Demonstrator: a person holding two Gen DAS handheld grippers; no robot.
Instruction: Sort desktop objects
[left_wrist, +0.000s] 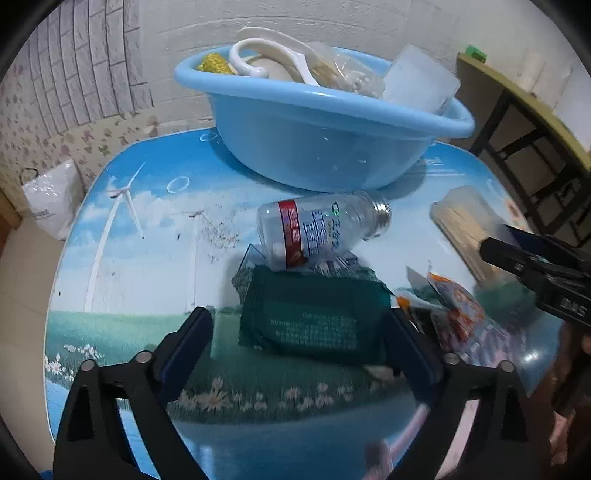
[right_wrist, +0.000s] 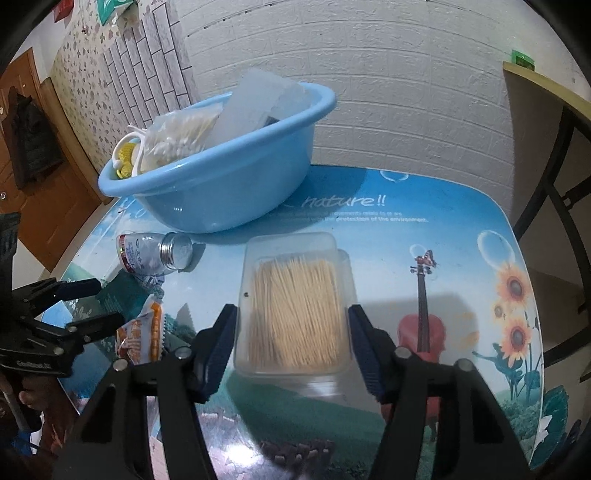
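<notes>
A dark green packet (left_wrist: 314, 295) lies flat on the table between the fingers of my left gripper (left_wrist: 297, 314), which is open wide; its left pad stands clear of the packet. A clear bottle (left_wrist: 321, 232) with a red label lies on its side against the packet's far edge. My right gripper (right_wrist: 292, 312) is shut on a clear box of toothpicks (right_wrist: 295, 273), with a pad against each long side; the box rests on the table. Behind stands the blue basin (left_wrist: 325, 122), (right_wrist: 229, 184), holding a white hanger, bags and a clear box.
An orange snack packet (left_wrist: 458, 314), (right_wrist: 144, 332) lies between the two grippers. My left gripper (right_wrist: 103, 302) shows at the left edge of the right wrist view. A dark-framed desk (right_wrist: 546, 122) stands to the right of the table. A white bag (left_wrist: 51, 203) sits on the floor at left.
</notes>
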